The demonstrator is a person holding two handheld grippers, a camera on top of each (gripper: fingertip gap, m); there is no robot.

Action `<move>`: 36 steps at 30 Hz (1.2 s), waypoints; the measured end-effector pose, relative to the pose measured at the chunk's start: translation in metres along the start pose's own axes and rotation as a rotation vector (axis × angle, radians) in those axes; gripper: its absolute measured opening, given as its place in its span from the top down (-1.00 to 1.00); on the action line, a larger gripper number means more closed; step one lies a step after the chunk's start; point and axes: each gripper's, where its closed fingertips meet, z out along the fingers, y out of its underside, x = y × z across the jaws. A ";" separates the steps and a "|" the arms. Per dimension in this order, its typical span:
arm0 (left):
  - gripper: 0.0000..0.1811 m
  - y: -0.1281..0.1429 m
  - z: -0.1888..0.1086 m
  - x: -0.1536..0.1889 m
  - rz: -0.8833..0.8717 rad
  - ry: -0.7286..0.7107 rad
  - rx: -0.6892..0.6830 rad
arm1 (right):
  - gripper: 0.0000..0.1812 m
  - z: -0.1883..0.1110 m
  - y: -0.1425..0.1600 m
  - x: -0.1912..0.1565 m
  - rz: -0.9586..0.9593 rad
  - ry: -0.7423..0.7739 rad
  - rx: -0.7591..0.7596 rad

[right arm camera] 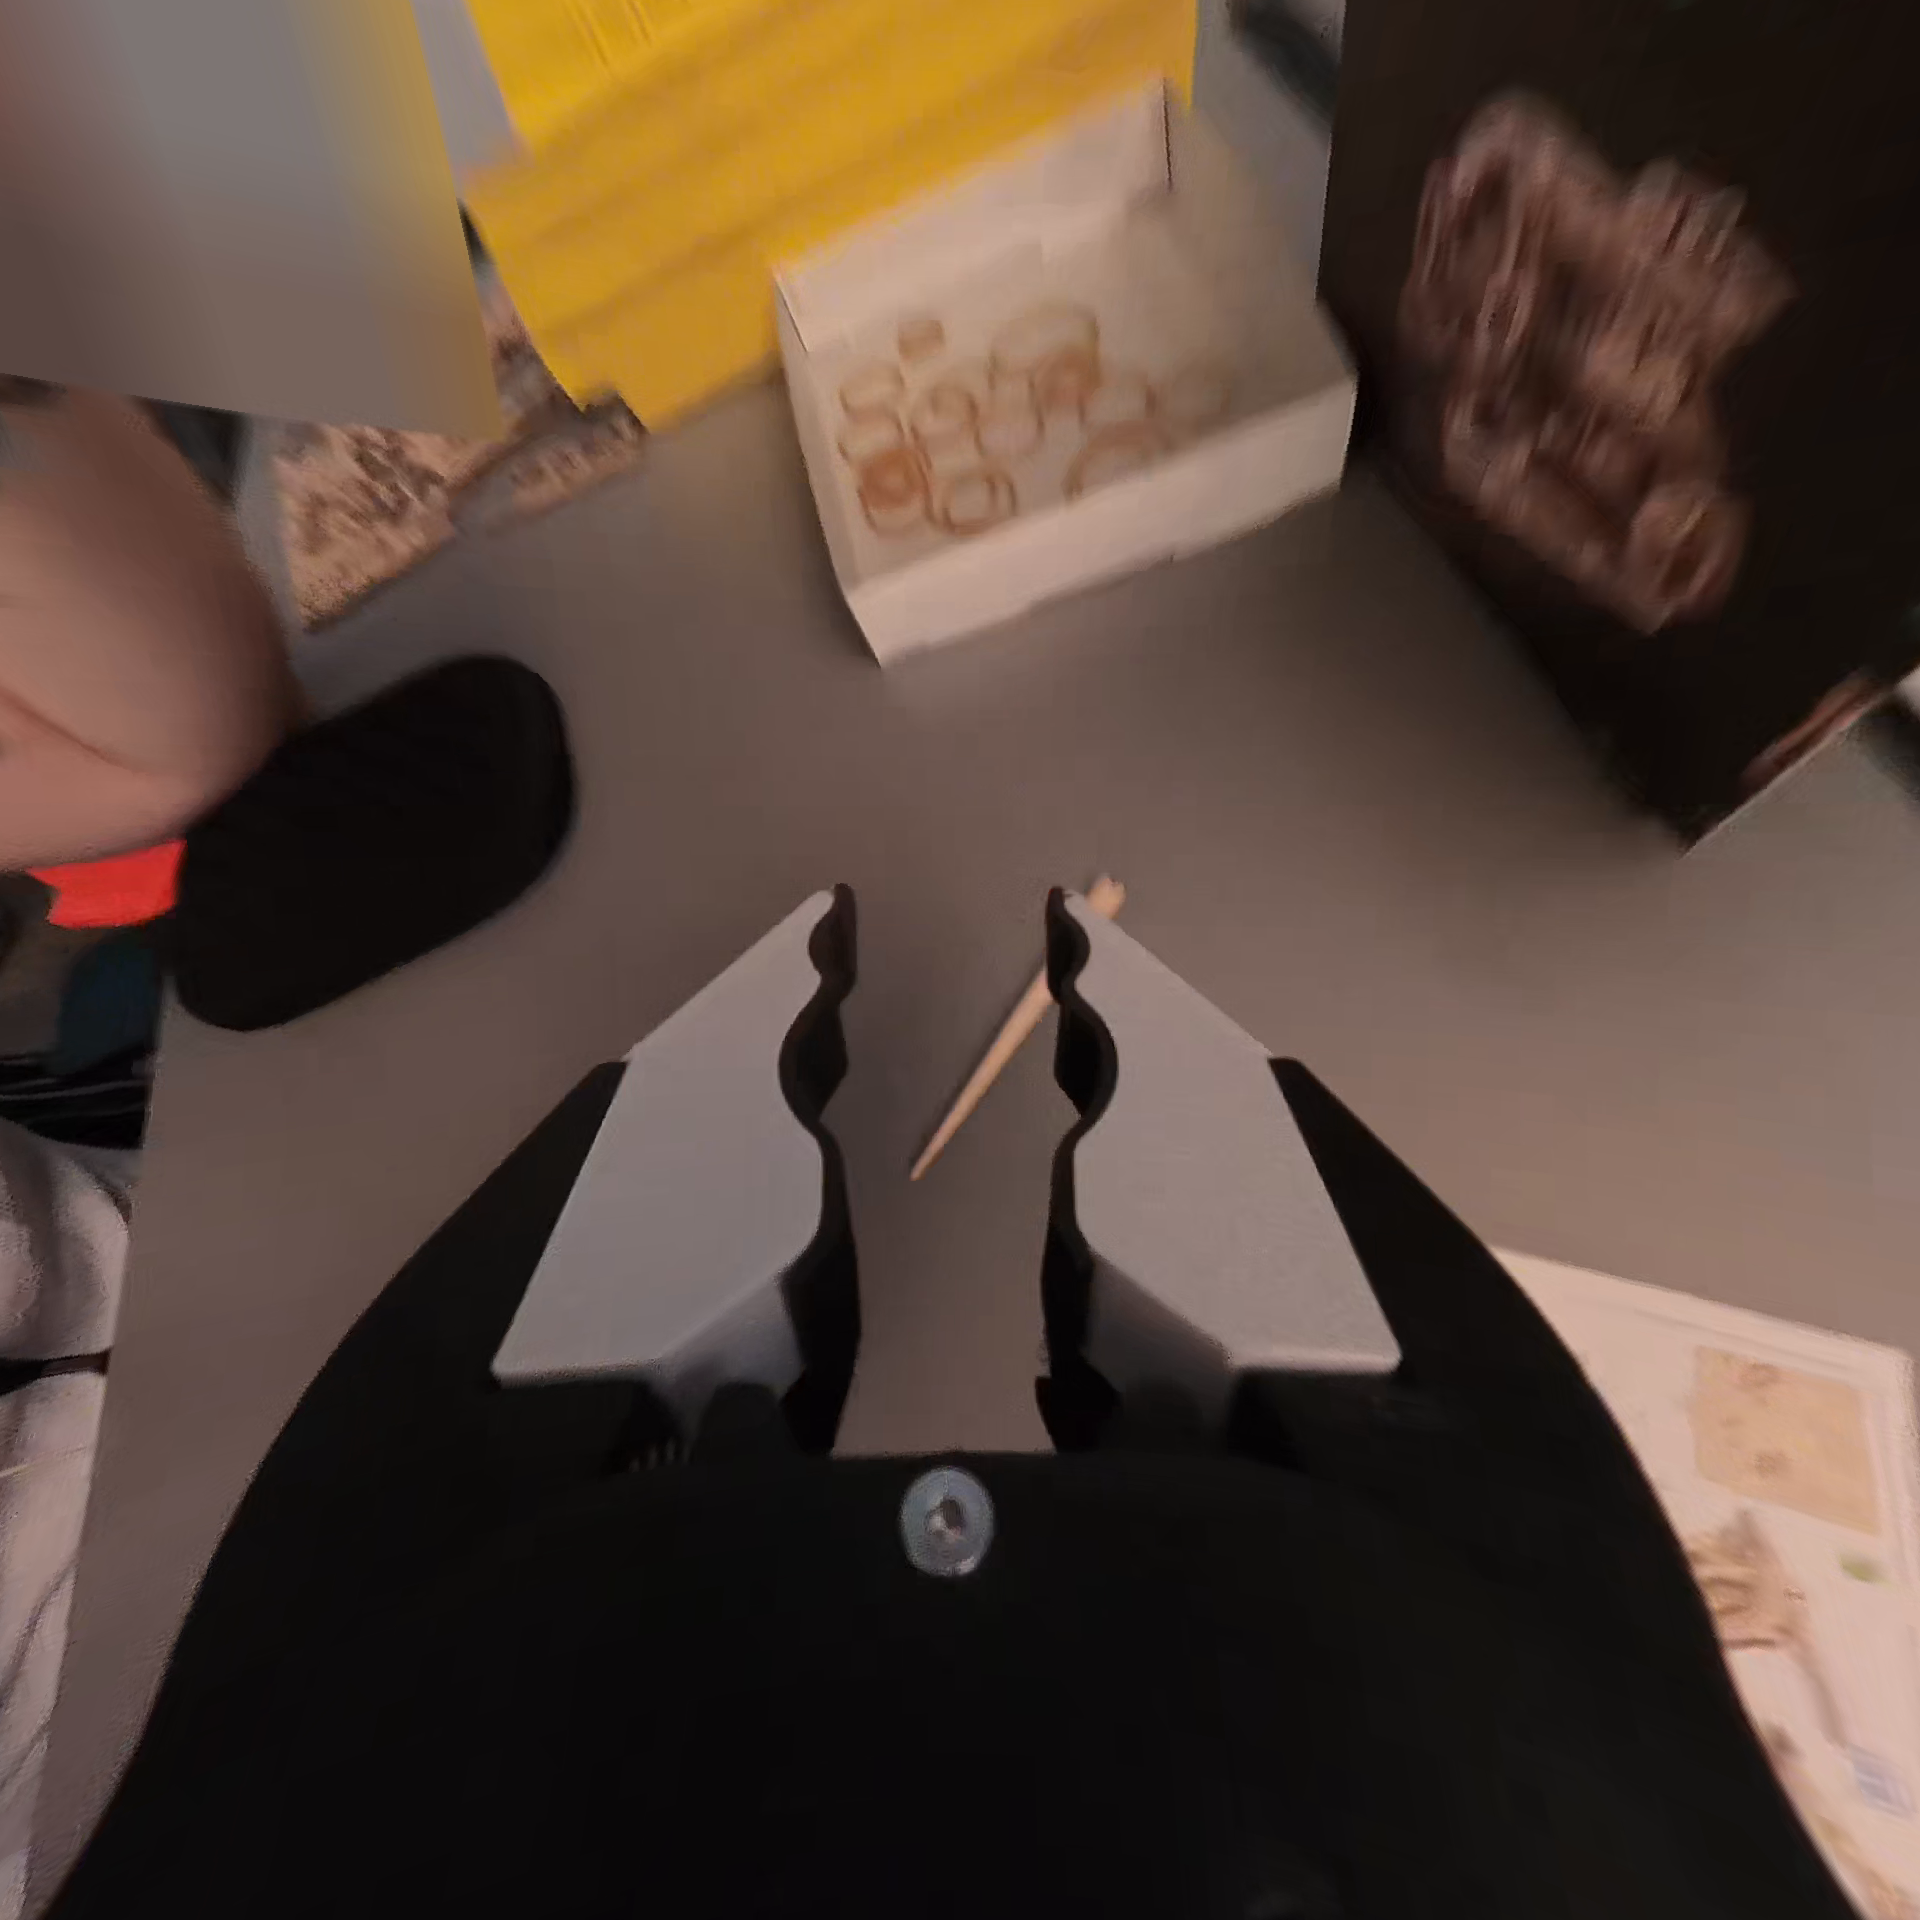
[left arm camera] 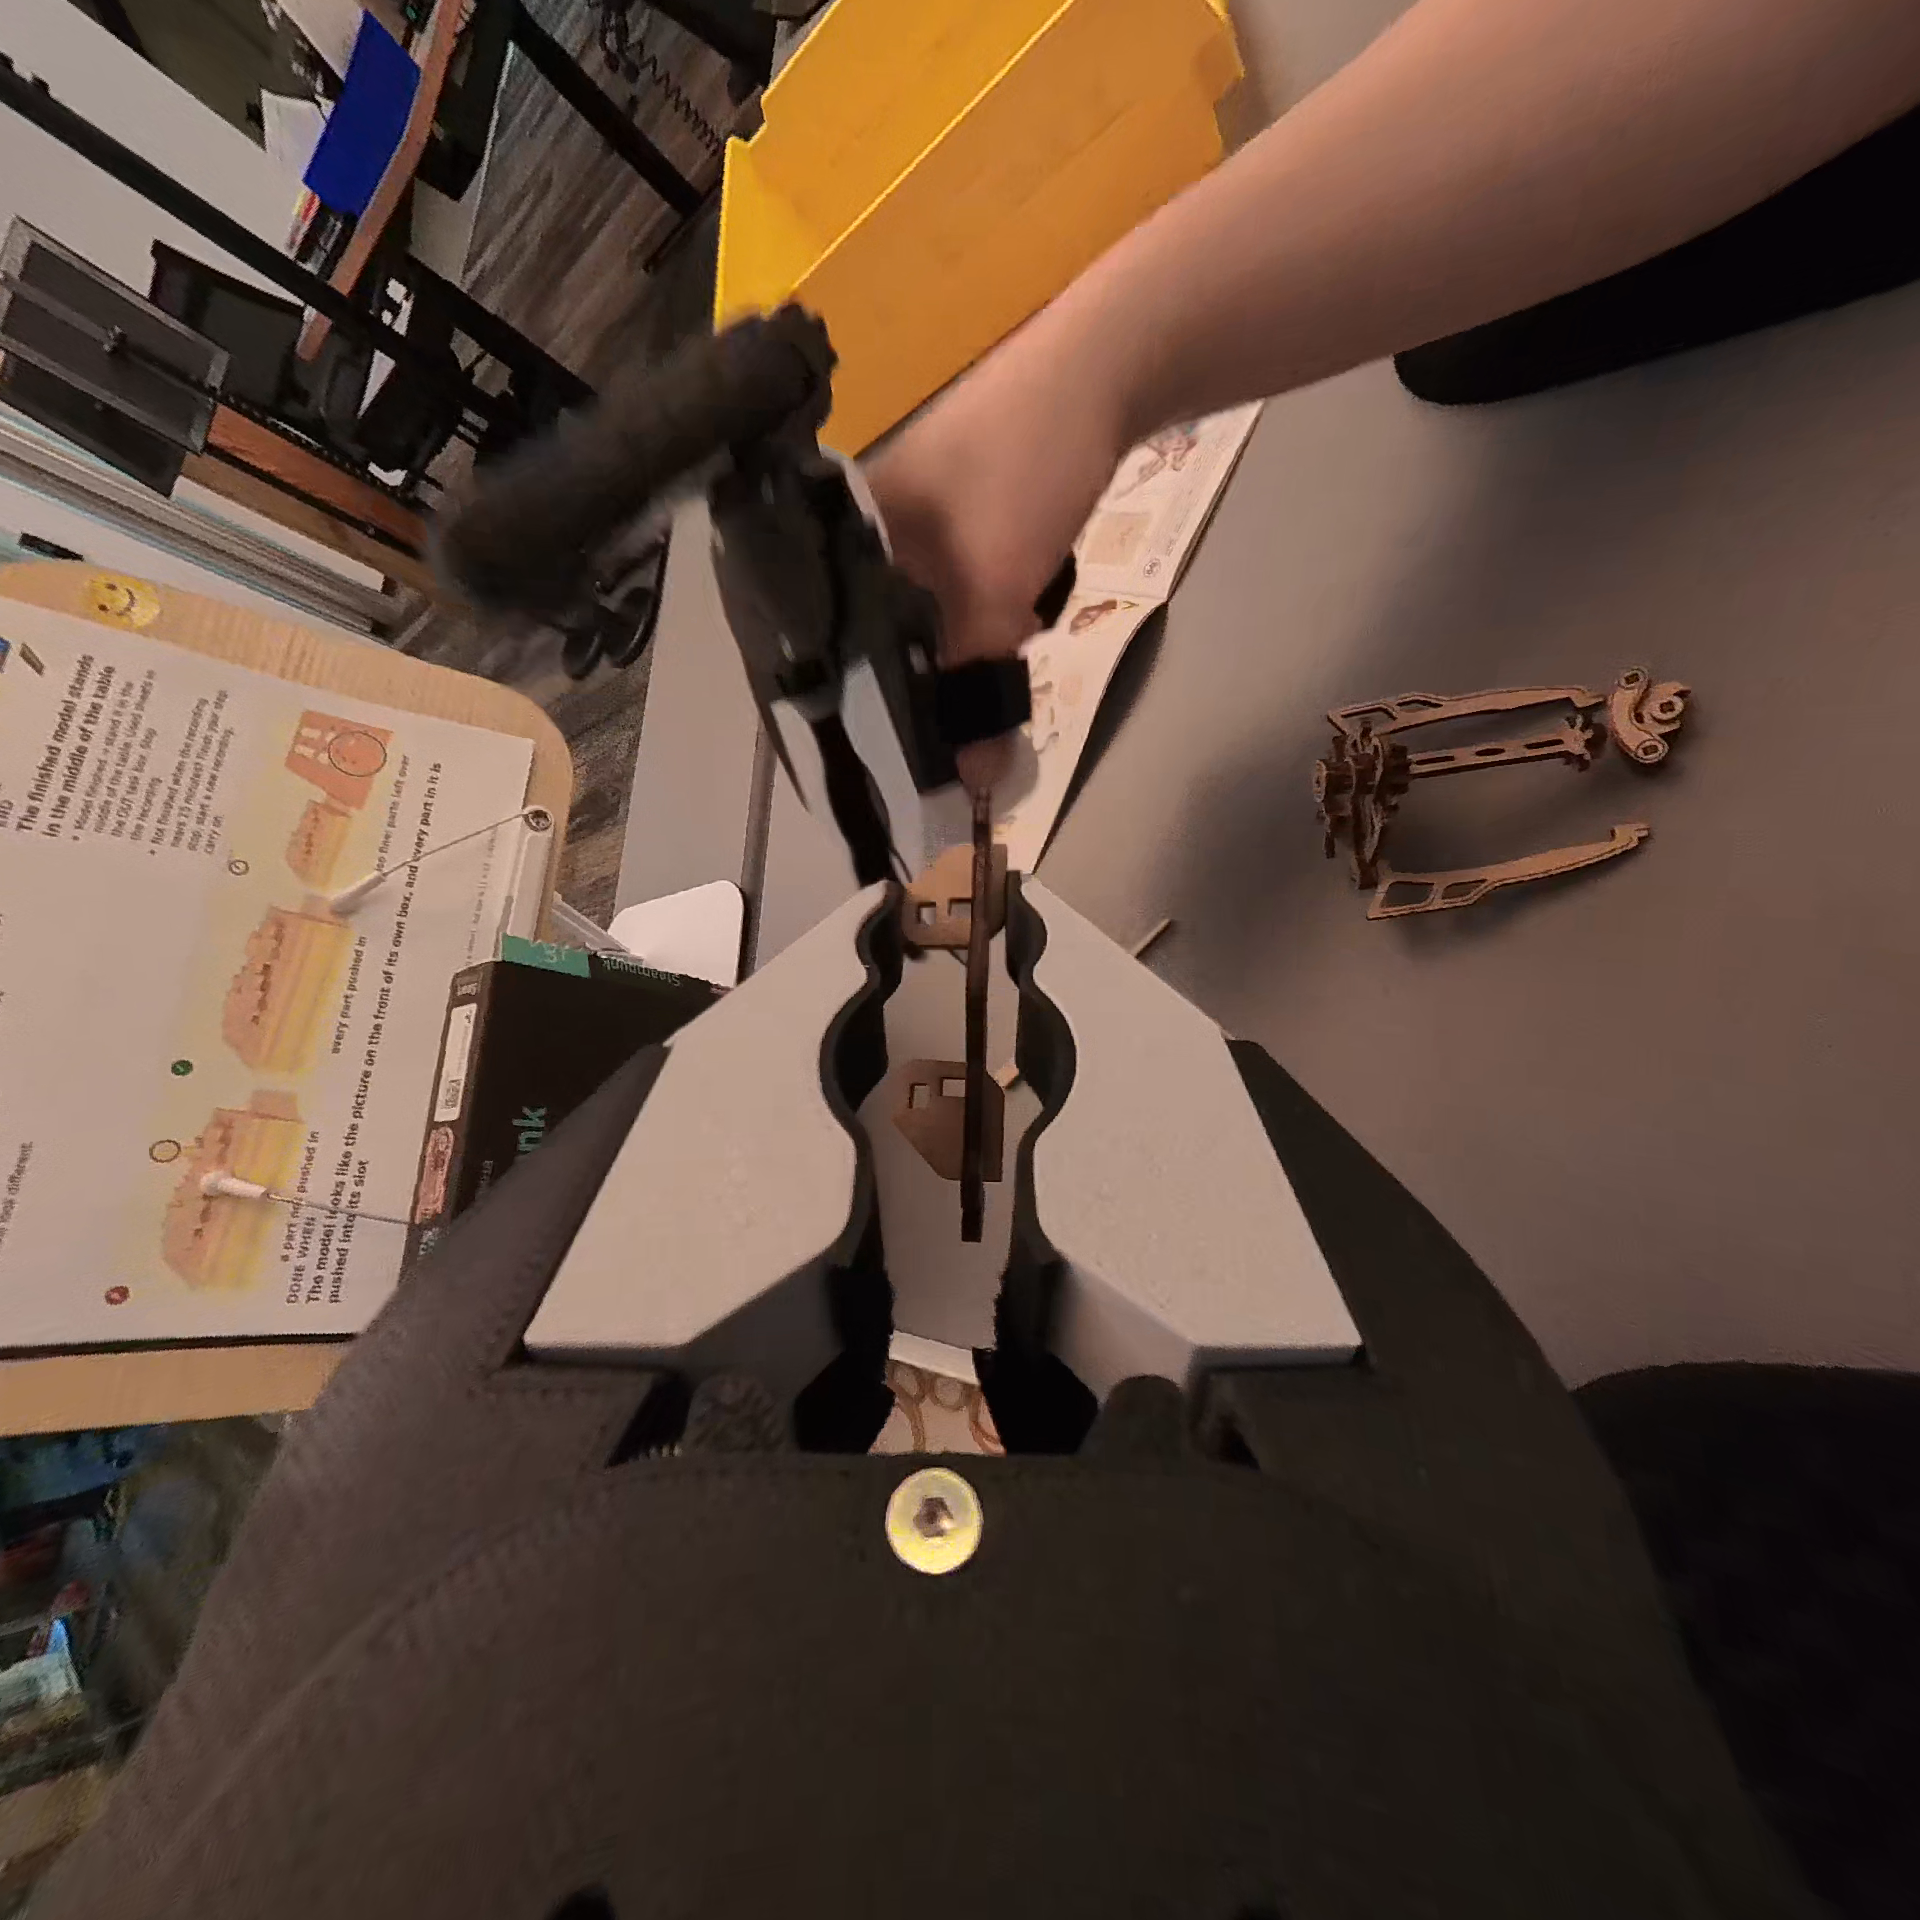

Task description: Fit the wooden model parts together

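Note:
In the left wrist view my left gripper (left arm camera: 951,904) is shut on a small wooden sub-assembly (left arm camera: 975,1018): a dark strip seen edge-on, with two flat slotted plates crossing it. One plate sits between the fingertips. A partly built wooden model (left arm camera: 1455,779) and a loose curved piece (left arm camera: 1507,873) lie on the grey table (left arm camera: 1455,1143) to the right. The right gripper (left arm camera: 831,665), held by a hand, is blurred just beyond my left fingertips. In the right wrist view my right gripper (right arm camera: 951,914) is open and empty above the table. A thin wooden stick (right arm camera: 997,1049) lies below it.
A yellow bin (left arm camera: 987,208) and an open instruction booklet (left arm camera: 1143,540) lie at the back. A clipboard with an instruction sheet (left arm camera: 260,987) and a black box (left arm camera: 520,1101) are at left. A white box of wooden rings (right arm camera: 1039,436) and a black box (right arm camera: 1610,416) stand ahead. My right fingertips sit around 12 cm from my left ones. The right tips stand about 15 cm off the loose curved piece (left arm camera: 1507,873).

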 end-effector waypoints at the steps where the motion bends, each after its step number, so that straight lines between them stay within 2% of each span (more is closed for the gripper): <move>1: 0.81 0.001 0.002 0.000 -0.020 0.005 0.000 | 0.63 -0.020 -0.020 -0.012 -0.063 -0.006 0.084; 4: 0.81 0.005 0.008 0.000 -0.098 0.040 0.004 | 0.78 -0.098 -0.076 -0.088 -0.425 -0.045 0.413; 6: 0.81 0.000 0.012 0.000 -0.161 0.066 0.047 | 0.90 -0.120 -0.075 -0.122 -0.582 -0.036 0.444; 9: 0.81 -0.025 0.021 0.012 -0.283 0.192 0.182 | 0.81 -0.112 -0.045 -0.130 -0.530 -0.023 0.317; 11: 0.81 -0.036 0.029 0.026 -0.323 0.282 0.224 | 0.82 -0.110 -0.035 -0.132 -0.469 -0.028 0.360; 14: 0.81 -0.040 0.042 0.038 -0.339 0.333 0.227 | 0.83 -0.104 -0.013 -0.125 -0.343 -0.061 0.353; 17: 0.81 -0.046 0.049 0.050 -0.359 0.389 0.241 | 0.93 -0.101 0.001 -0.127 -0.295 -0.130 0.371; 21: 0.81 -0.043 0.060 0.062 -0.370 0.437 0.212 | 0.99 -0.095 0.016 -0.125 -0.252 -0.202 0.363; 27: 0.81 -0.044 0.068 0.066 -0.388 0.472 0.244 | 1.00 -0.100 0.027 -0.119 -0.287 -0.139 0.426; 30: 0.82 -0.038 0.070 0.073 -0.354 0.488 0.217 | 0.99 -0.104 0.034 -0.122 -0.342 -0.094 0.452; 33: 0.71 -0.033 0.063 0.082 -0.348 0.513 0.185 | 0.99 -0.107 0.046 -0.127 -0.405 -0.046 0.457; 36: 0.63 -0.018 0.051 0.098 -0.445 0.556 0.134 | 1.00 -0.106 0.061 -0.137 -0.445 -0.042 0.477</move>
